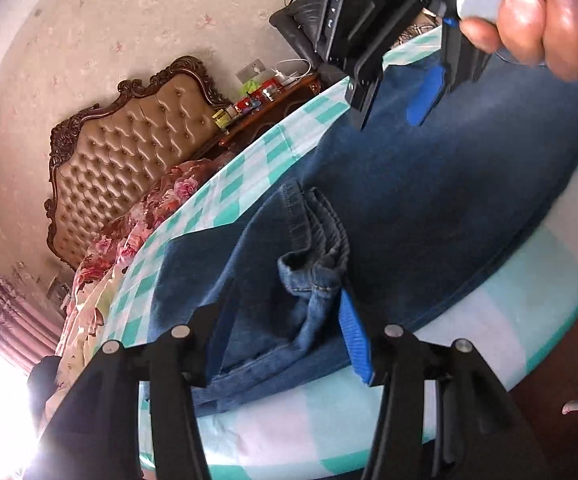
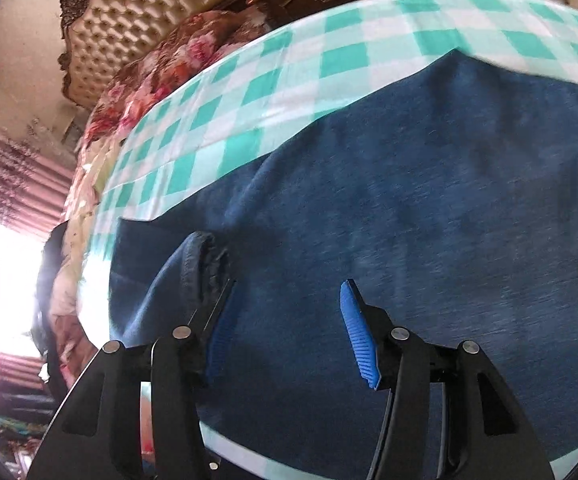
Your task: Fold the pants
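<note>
Dark blue jeans lie folded over on a table under a green-and-white checked cloth. In the left wrist view a bunched, stitched end of the jeans sits between the fingers of my left gripper. Its jaws stand apart, and the blue pad rests beside the fold without pinching it. A hand holds my right gripper over the far part of the jeans. In the right wrist view the right gripper hovers open above the flat denim, with a rolled edge at its left finger.
Beyond the table stands a bed with a tufted headboard and floral bedding. A dark wooden nightstand carries small items. Pink curtains and a glaring window lie to the left. The table's near edge curves close by.
</note>
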Action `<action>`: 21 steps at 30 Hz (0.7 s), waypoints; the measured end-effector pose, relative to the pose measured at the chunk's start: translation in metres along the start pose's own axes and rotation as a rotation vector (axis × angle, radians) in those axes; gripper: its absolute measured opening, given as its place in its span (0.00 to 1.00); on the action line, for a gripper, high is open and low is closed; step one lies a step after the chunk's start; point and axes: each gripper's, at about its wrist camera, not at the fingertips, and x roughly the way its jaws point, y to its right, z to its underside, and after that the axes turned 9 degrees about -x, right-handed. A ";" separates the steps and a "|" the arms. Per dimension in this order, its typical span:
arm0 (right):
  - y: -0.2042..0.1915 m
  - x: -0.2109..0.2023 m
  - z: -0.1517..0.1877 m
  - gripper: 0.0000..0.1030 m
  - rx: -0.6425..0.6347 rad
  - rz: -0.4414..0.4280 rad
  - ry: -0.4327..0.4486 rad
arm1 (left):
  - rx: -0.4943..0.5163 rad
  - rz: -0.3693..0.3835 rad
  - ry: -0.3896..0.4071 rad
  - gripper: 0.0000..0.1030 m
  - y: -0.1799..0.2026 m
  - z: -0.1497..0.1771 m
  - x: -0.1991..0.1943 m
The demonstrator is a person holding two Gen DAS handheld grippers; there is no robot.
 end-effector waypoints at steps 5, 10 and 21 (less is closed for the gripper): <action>-0.019 0.016 0.005 0.50 -0.023 -0.061 -0.056 | 0.040 0.140 -0.030 0.48 0.002 -0.003 0.012; -0.025 0.023 0.009 0.50 -0.011 -0.099 -0.099 | -0.169 0.388 -0.101 0.27 -0.024 -0.011 0.030; -0.028 0.039 0.002 0.51 0.035 -0.124 -0.146 | -0.080 0.334 -0.055 0.32 -0.015 -0.001 0.025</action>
